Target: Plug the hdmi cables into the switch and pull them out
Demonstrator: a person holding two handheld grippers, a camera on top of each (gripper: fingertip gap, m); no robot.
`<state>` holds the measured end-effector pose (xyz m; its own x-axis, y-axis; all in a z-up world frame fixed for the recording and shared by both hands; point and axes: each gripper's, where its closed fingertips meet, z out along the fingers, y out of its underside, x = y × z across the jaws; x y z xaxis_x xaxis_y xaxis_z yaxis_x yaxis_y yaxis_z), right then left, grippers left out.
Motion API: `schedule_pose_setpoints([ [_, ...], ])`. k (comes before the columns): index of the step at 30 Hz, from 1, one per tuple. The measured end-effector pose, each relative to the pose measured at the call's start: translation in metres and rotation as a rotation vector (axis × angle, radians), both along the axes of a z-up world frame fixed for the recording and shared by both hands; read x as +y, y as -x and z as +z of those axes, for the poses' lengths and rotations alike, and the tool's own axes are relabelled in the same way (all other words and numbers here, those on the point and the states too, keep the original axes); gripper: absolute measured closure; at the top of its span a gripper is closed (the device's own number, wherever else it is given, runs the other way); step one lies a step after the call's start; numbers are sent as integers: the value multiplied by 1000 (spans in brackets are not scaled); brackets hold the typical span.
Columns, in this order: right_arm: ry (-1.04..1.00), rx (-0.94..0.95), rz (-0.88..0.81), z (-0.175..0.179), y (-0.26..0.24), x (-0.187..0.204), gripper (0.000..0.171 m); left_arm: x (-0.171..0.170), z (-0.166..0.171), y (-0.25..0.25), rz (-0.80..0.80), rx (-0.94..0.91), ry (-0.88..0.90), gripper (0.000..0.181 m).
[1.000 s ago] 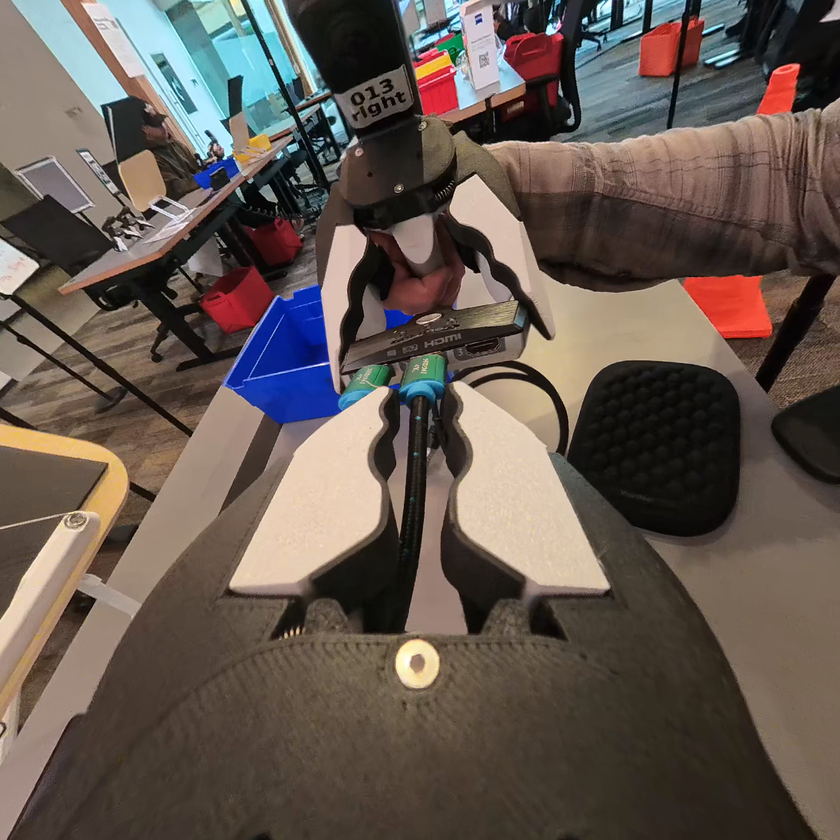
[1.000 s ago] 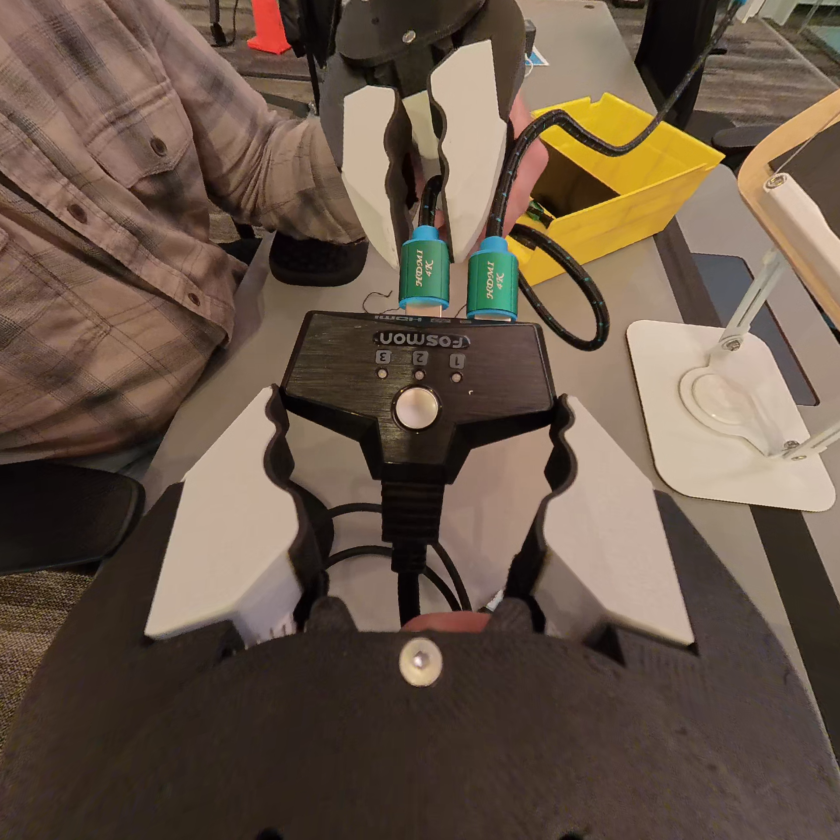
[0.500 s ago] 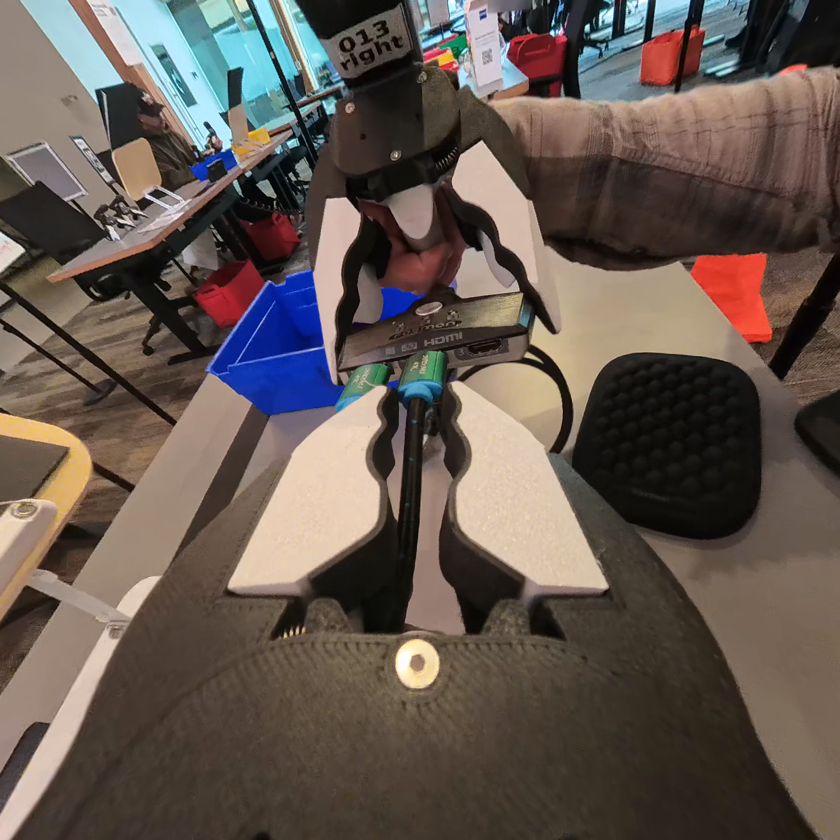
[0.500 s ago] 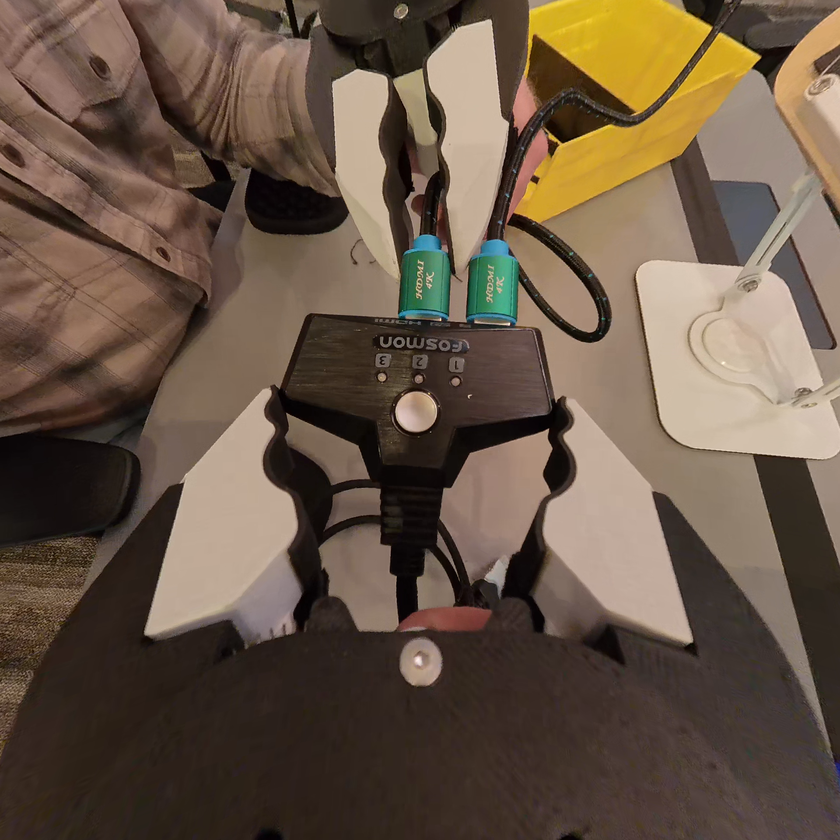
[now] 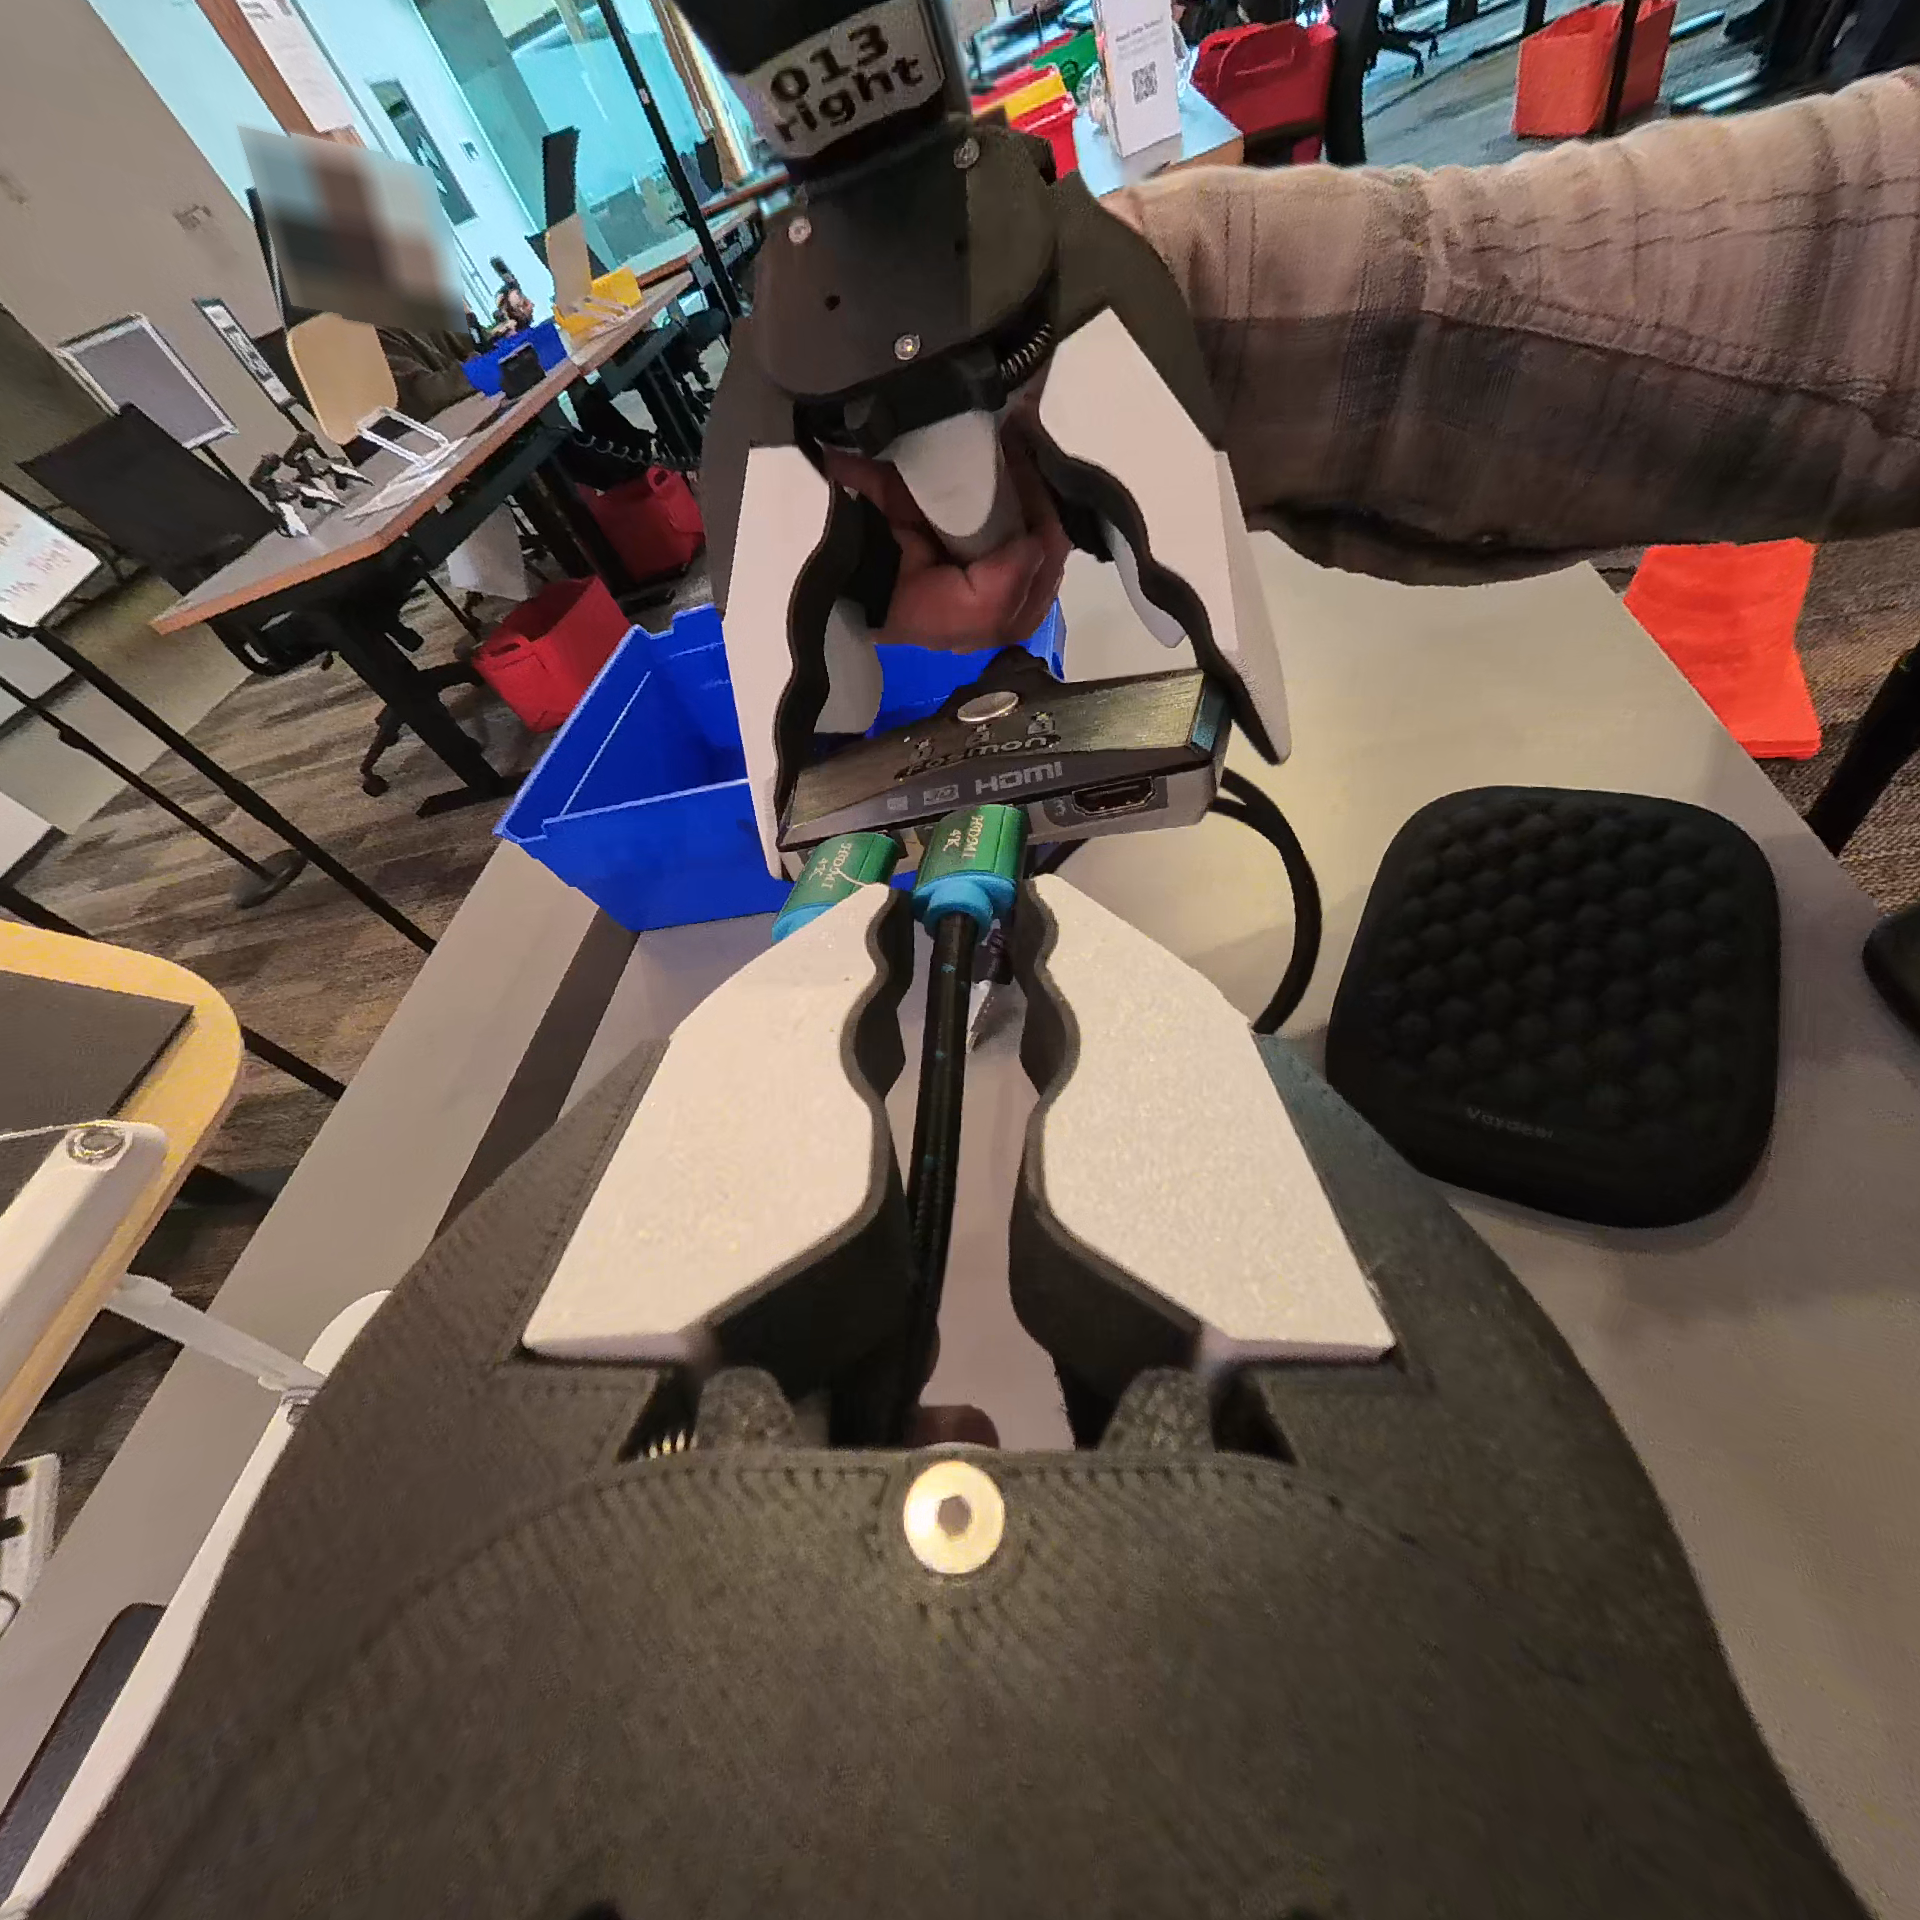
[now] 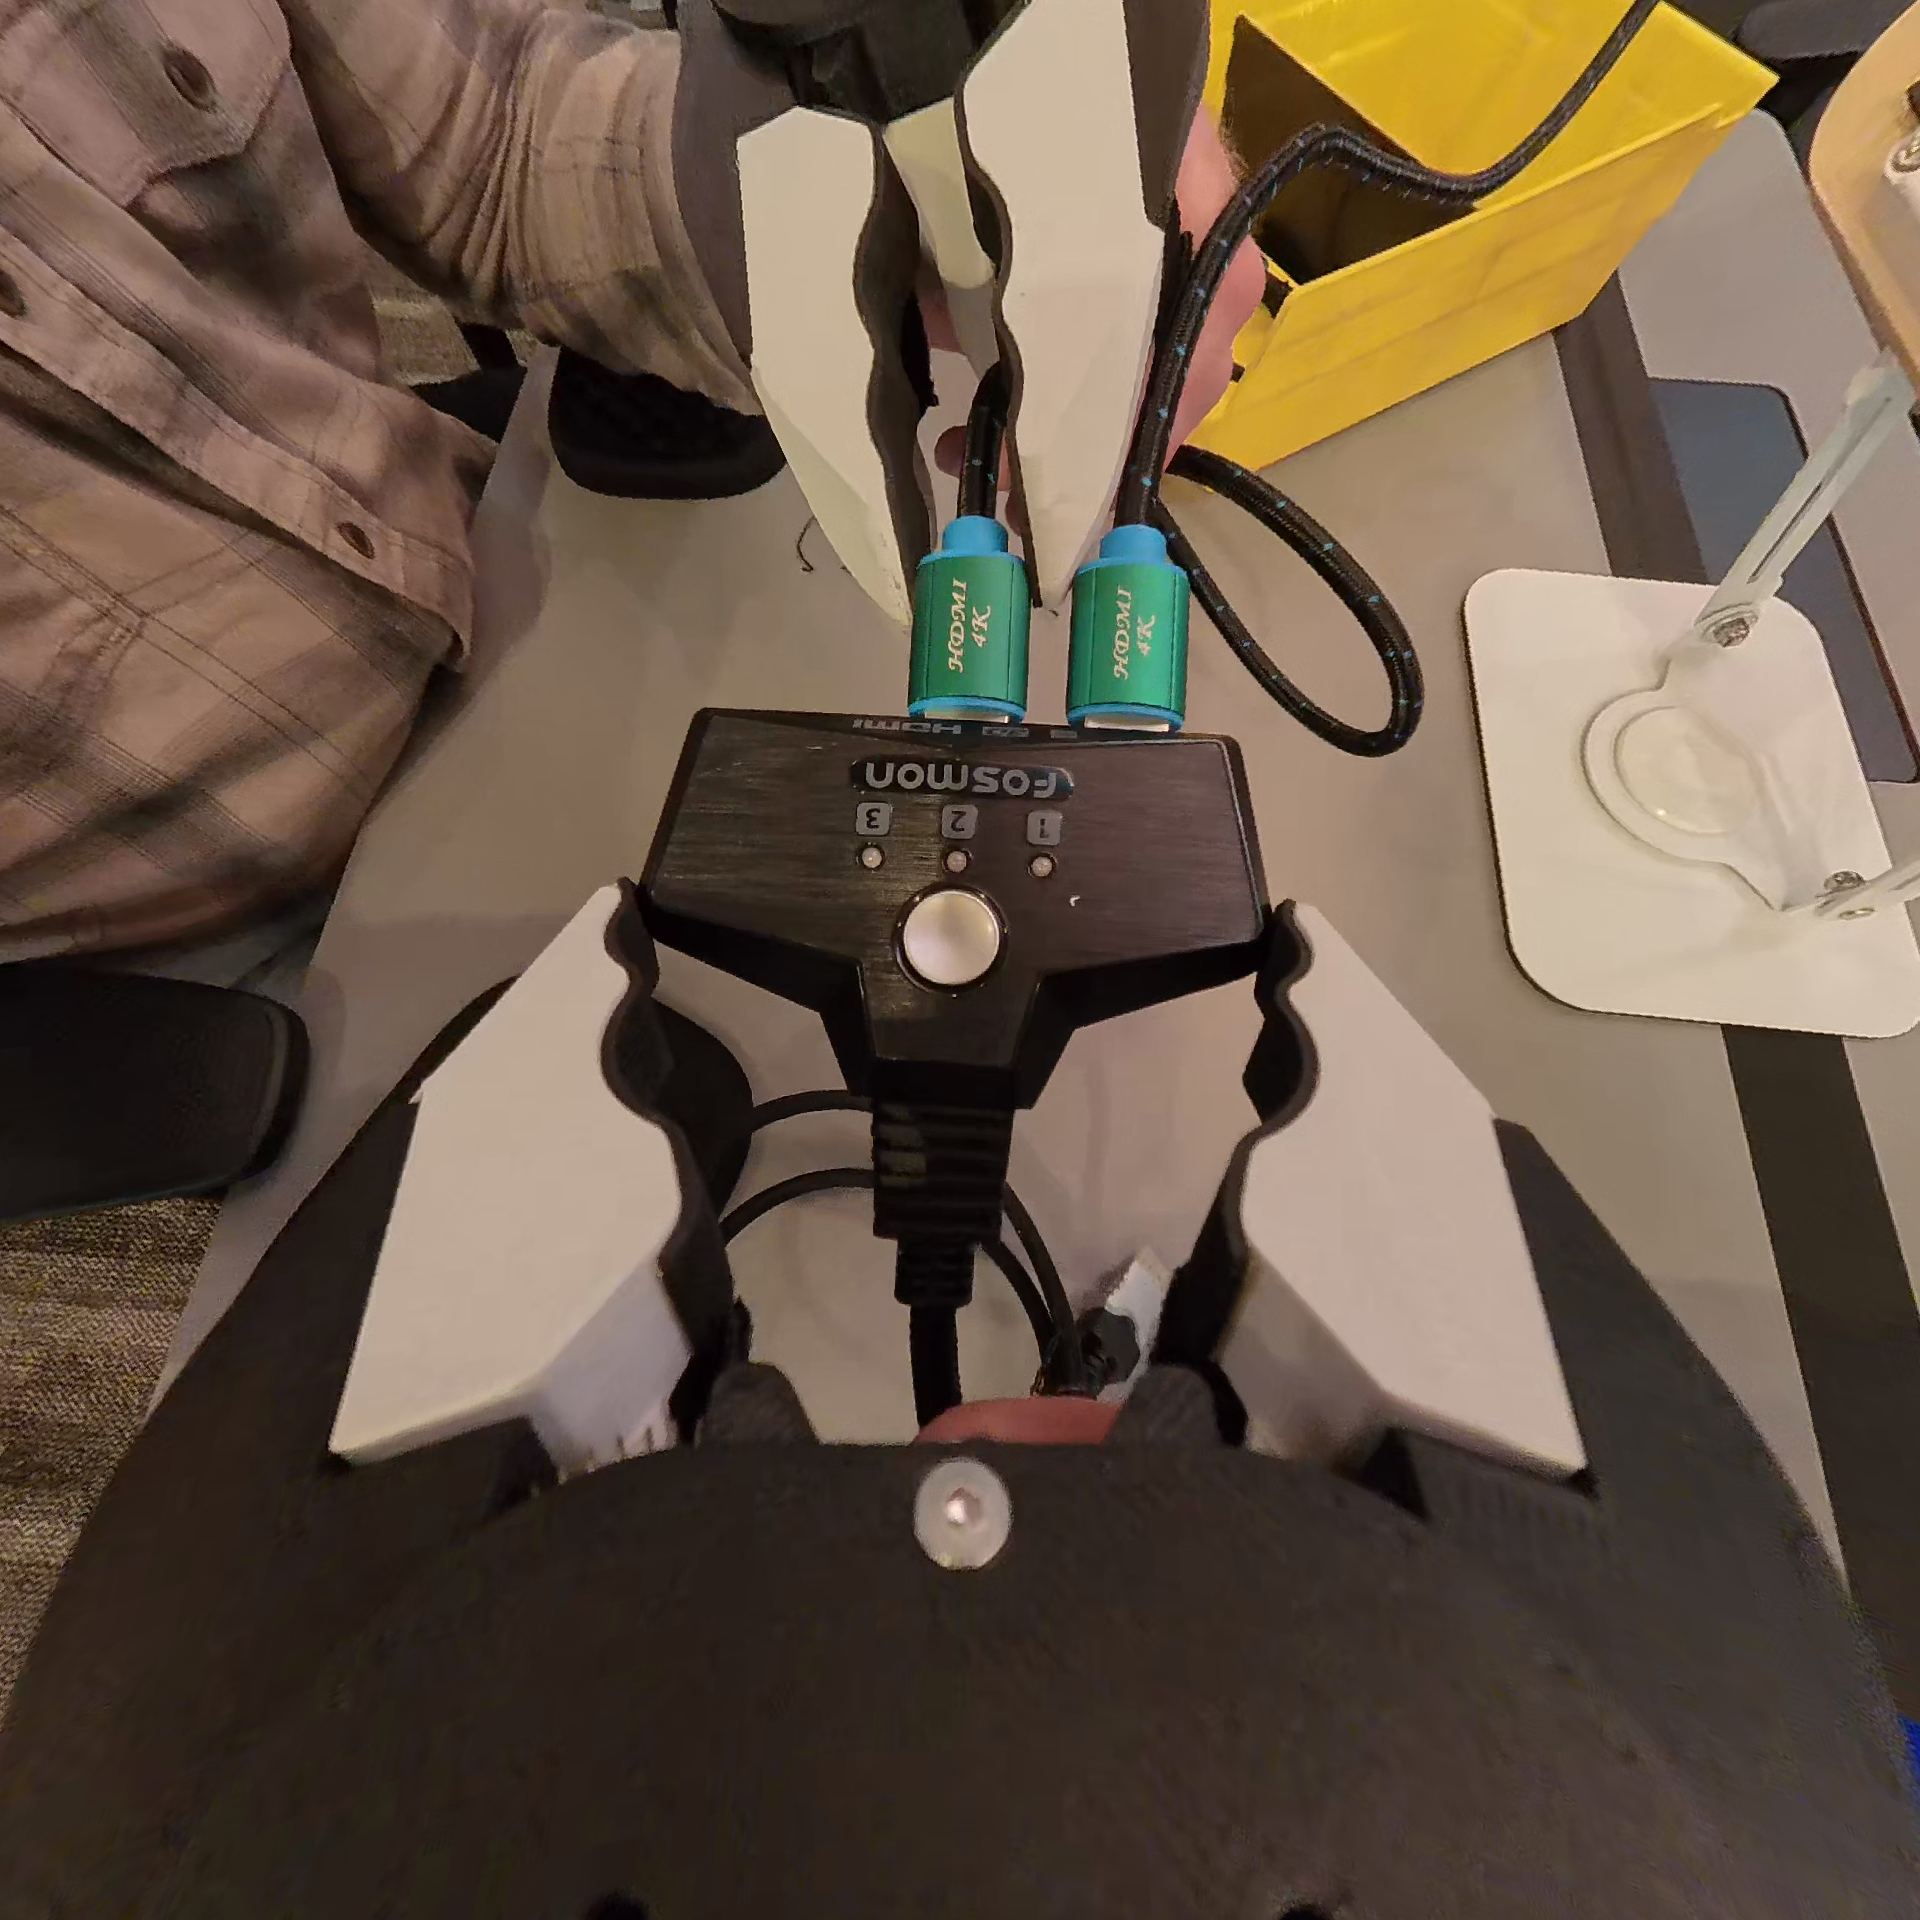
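A black HDMI switch [image 6: 1143, 831] is held off the table by its sides in my right gripper [image 6: 951, 920], which is shut on it. Two green HDMI plugs sit in its far edge: one in the middle port [image 6: 969, 644], one in the port beside it [image 6: 1127, 649]. The third port [image 5: 1114, 798] is empty. My left gripper [image 5: 966, 909] is shut on the braided cable [image 5: 940, 1039] just behind the middle plug [image 5: 971, 847]. The other plug [image 5: 836, 868] is to its left. The right gripper [image 5: 1013, 774] faces me there, holding the tilted switch [image 5: 1122, 717].
A blue bin [image 5: 644, 790] stands behind the switch and a black padded rest [image 5: 1558, 997] lies to the right. A yellow bin [image 6: 1455, 208] holds the cables' other ends. A white stand base [image 6: 1662, 810] is at the right. The person's plaid sleeve [image 6: 260, 520] fills the left. Across from one pair of fingers to the other is roughly 5 cm. It is some 20 cm from my right tips to the black padded rest [image 5: 1558, 997].
Both grippers have shifted together over the table with the switch and cables, and the switch tilts a little more. Both plugs stay in their ports and both grips are unchanged.
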<state>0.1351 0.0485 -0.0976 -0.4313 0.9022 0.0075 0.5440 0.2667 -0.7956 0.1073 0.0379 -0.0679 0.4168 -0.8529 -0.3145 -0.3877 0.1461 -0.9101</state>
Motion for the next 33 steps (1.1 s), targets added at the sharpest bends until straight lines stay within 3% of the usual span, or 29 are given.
schedule_pose_setpoints([
  [9,-1,13,-41,-12,8,-6,58,-4,-16,10,45,50,-10,161],
  [17,-33,-65,-207,-65,22,-7,57,-2,-60,40,176,86,30,152],
  [27,-138,-216,-407,-124,24,1,57,-38,-58,88,353,96,66,137],
  [33,-244,-323,-444,-159,23,6,57,-34,-54,160,463,273,113,134],
])
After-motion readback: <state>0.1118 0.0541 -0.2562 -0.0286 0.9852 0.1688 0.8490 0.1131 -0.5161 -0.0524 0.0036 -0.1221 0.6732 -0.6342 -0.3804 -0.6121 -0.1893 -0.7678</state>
